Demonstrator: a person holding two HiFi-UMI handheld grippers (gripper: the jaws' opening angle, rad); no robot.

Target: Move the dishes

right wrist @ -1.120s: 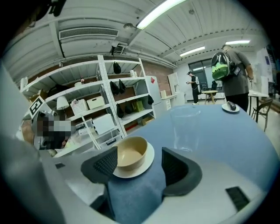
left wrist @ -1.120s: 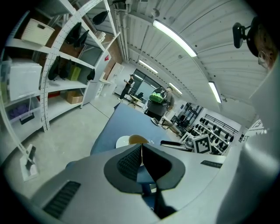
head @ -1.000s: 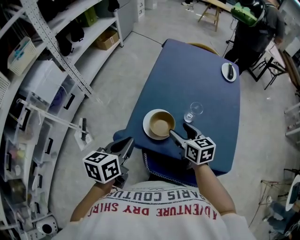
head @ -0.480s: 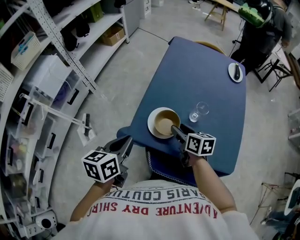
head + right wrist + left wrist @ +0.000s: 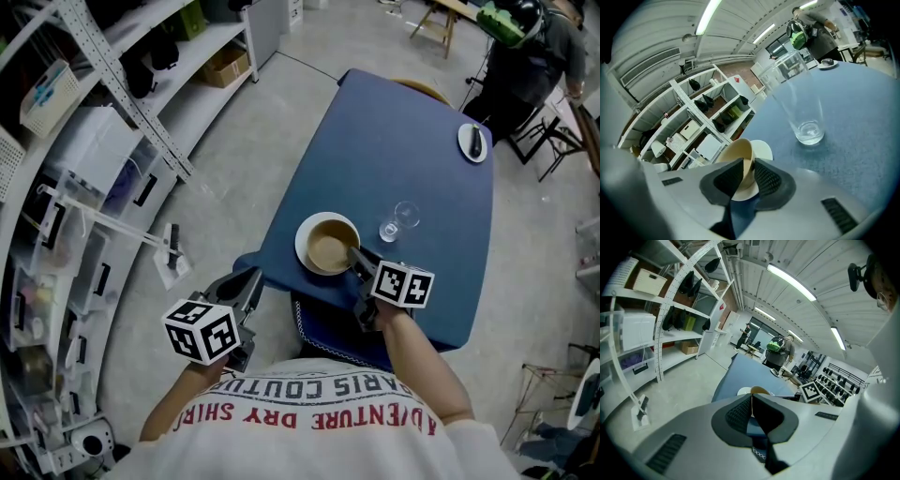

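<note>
Right tool (image 5: 353, 254) just closing on bowl (image 5: 327, 247) rim, blue table (image 5: 403, 141), shelving (image 5: 141, 89)

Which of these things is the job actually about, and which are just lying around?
For the job:
tan bowl, its rim between the jaws of the right gripper, which have just been closing on it
white plate under it
glass
small far plate

Just lying about:
shelving
cardboard box

Blue table (image 5: 412, 141), tilted in the head view. Near edge: white plate (image 5: 303, 246) with tan bowl (image 5: 328, 247) on it. Clear glass (image 5: 395, 223) upright near the plate, not touching. Far right corner: small white dish (image 5: 466, 141) with a dark item (image 5: 475, 142) on it.
</note>
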